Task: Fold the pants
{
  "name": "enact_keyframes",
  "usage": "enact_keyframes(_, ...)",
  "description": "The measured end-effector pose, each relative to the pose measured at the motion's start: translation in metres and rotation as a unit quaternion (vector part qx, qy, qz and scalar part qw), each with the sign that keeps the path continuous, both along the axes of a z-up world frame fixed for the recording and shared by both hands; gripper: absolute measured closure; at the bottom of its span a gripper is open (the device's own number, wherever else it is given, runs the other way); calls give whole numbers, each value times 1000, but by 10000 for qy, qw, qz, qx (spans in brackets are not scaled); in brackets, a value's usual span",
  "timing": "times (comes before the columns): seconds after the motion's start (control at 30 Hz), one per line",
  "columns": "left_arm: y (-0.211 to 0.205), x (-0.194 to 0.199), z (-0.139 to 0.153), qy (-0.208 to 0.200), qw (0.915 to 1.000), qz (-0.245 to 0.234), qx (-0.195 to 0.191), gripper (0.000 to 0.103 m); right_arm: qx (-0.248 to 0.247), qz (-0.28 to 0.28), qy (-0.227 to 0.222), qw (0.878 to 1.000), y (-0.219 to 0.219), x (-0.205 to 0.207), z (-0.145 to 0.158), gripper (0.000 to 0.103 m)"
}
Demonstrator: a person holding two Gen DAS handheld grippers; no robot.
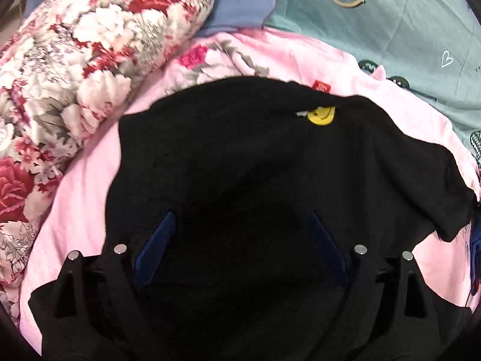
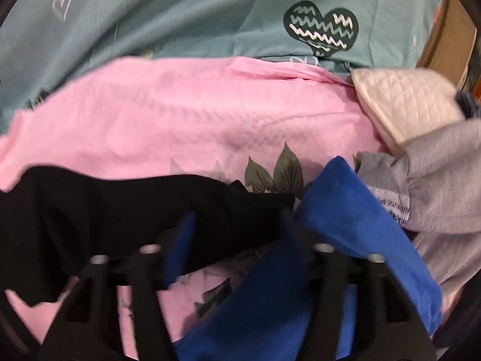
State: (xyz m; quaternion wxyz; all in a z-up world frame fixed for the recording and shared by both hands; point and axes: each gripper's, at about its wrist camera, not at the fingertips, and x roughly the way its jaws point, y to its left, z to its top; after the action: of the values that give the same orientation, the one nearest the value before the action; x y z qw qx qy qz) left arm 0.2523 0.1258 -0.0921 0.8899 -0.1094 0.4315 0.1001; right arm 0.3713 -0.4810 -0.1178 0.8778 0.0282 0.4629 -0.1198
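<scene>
Fingers [image 1: 156, 240] of both grippers spread wide over black pants [image 1: 240, 156] lying bunched on the pink bedsheet [image 2: 180, 114], gripping nothing; folding appears barely begun

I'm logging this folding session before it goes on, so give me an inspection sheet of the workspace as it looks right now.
Surface: pink sheet over a teal blanket.
Job's things: black pants lie spread on the sheet, a yellow tag on them.
Clutter: floral quilt, blue garment, grey garment, cream quilted pad.
Grippers: left gripper open over the pants; right gripper open at the pants' edge, beside the blue garment.
Cables: nothing seen.
Surroundings: brown wood at far right.
</scene>
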Motion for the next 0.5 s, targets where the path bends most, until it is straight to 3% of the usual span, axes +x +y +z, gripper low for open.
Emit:
enact_keyframes(0.03, 1, -1, 0, -13, 10000, -4, -4, 14, -8, -24, -60, 10000, 3, 1, 0, 79)
enact_keyframes(0.07, 3, -2, 0, 5, 10000, -15, -41, 14, 67, 1, -71, 10000, 5, 2, 3, 92)
enact_keyframes(0.13, 7, -3, 0, -3, 10000, 2, -100, 14, -4, -165, -374, 9992, 7, -4, 23, 94)
enact_keyframes(0.27, 14, -4, 1, -28, 9999, -38, -160, 13, -404, -371, -1085, 9926, 8, -32, 95, 94)
enact_keyframes(0.43, 19, -5, 1, -52, 9996, -26, -272, 13, -793, -533, -814, 9921, 6, -54, 162, 94)
enact_keyframes(0.5, 20, -5, 1, -60, 9995, -5, -318, 13, -1045, -570, -835, 9894, 7, -50, 172, 94)
